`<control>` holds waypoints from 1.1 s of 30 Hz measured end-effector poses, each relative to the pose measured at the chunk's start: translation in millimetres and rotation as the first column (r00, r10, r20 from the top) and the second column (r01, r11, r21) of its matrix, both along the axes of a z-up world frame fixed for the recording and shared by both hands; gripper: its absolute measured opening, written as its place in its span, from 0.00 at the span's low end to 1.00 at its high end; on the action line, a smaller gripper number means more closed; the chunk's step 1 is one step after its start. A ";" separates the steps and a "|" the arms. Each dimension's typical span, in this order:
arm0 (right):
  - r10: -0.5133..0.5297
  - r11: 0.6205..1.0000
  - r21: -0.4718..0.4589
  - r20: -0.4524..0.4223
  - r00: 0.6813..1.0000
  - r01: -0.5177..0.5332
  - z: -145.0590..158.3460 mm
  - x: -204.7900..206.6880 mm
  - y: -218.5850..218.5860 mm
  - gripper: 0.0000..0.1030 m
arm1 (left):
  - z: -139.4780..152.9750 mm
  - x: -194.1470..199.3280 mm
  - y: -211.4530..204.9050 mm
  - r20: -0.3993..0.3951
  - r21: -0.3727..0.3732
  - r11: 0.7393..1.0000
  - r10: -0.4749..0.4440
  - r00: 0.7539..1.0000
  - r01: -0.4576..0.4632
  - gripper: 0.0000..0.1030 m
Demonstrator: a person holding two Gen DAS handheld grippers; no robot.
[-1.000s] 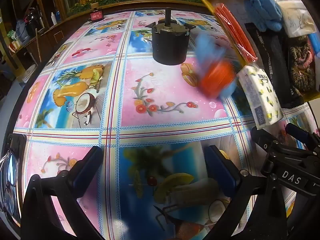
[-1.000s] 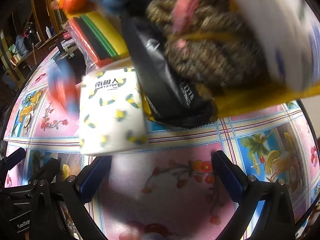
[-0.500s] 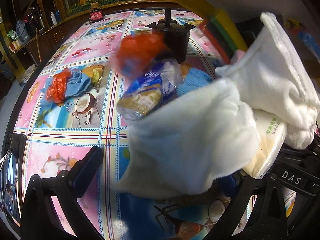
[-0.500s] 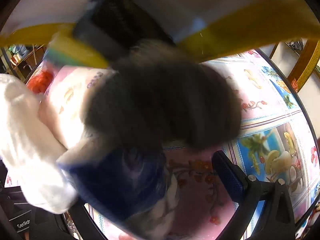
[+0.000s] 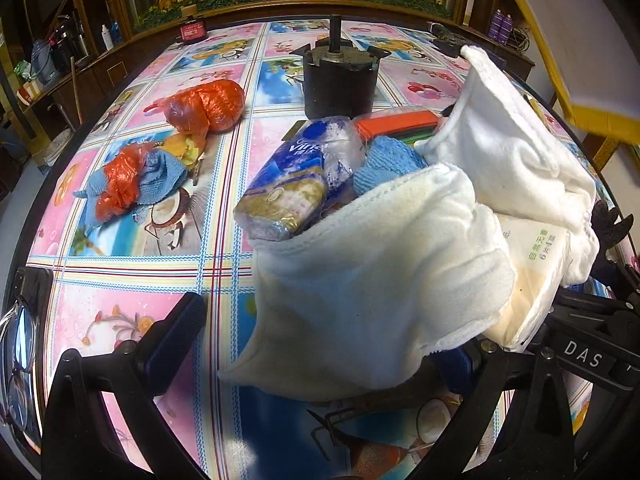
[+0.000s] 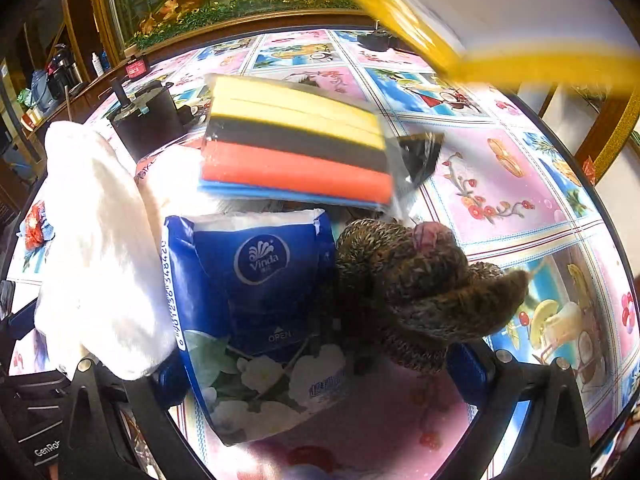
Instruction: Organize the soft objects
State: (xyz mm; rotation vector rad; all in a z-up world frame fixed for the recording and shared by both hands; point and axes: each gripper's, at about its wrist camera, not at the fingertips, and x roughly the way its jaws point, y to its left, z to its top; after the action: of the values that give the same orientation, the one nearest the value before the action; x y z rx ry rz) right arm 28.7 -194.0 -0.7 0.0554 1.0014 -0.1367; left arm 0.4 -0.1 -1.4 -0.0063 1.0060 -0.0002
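A heap of soft things lies on the patterned tablecloth point(image 5: 120, 280). In the left wrist view a white fleece towel point(image 5: 360, 280) drapes over a blue Vinda tissue pack point(image 5: 296, 184), a blue cloth point(image 5: 384, 164) and a white tissue pack point(image 5: 532, 280). My left gripper point(image 5: 316, 352) is open, with the towel's corner lying between its fingers. In the right wrist view the Vinda tissue pack point(image 6: 260, 320) and a brown knitted piece point(image 6: 420, 292) rest between the fingers of my open right gripper point(image 6: 320, 380). A bagged sponge pack point(image 6: 296, 152) lies behind them, and the towel point(image 6: 100, 248) is at the left.
An orange plastic bag point(image 5: 204, 108) and a blue cloth with an orange bag point(image 5: 132, 180) lie apart at the left. A black motor point(image 5: 340, 76) stands behind the heap. A yellow bin point(image 6: 520, 64) hangs blurred at the upper right. A cabinet edge borders the far side.
The soft things have spilled out of the yellow bin and settled on the table in front of both grippers. The bin has gone up and to the right. Neither gripper has moved.
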 end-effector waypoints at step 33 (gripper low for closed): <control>0.000 1.000 0.000 -0.003 1.000 0.000 -1.0 0.5 1.3 0.99 | 0.0 -0.3 0.1 0.000 0.000 1.000 0.000 1.000 0.000 1.00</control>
State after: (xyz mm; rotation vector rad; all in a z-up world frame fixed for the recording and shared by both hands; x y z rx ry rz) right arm 29.2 -192.7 -1.6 0.0549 1.0041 -0.1366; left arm 0.1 0.1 -1.5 -0.0061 1.0058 -0.0003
